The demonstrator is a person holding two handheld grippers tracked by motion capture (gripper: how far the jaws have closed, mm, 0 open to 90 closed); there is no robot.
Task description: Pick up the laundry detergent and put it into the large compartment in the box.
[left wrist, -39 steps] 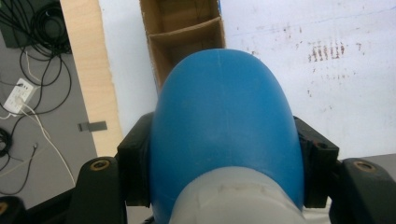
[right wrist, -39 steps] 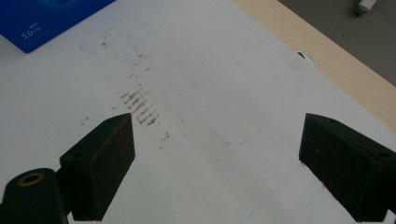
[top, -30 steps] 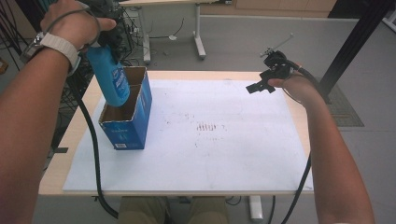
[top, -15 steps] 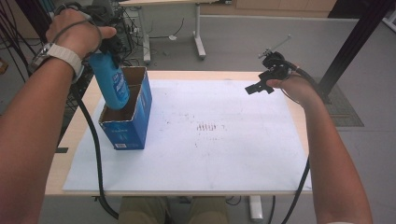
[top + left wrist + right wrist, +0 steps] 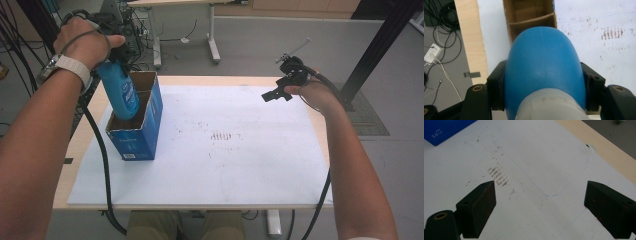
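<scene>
One blue bottle [image 5: 121,90], one box [image 5: 136,131], two tools.

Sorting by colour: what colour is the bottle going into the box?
Blue bottle, clearest in the left gripper view.

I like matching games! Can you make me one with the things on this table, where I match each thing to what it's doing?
Things:
1. blue bottle
2. cardboard box
3. right gripper
4. left gripper

States:
A. jaws open, nothing between them
B. stands open-topped near the white mat's left edge
C. held, its bottom end lowered into the box
D. jaws clamped on the bottle

Pairs: 1-C, 2-B, 3-A, 4-D
</scene>
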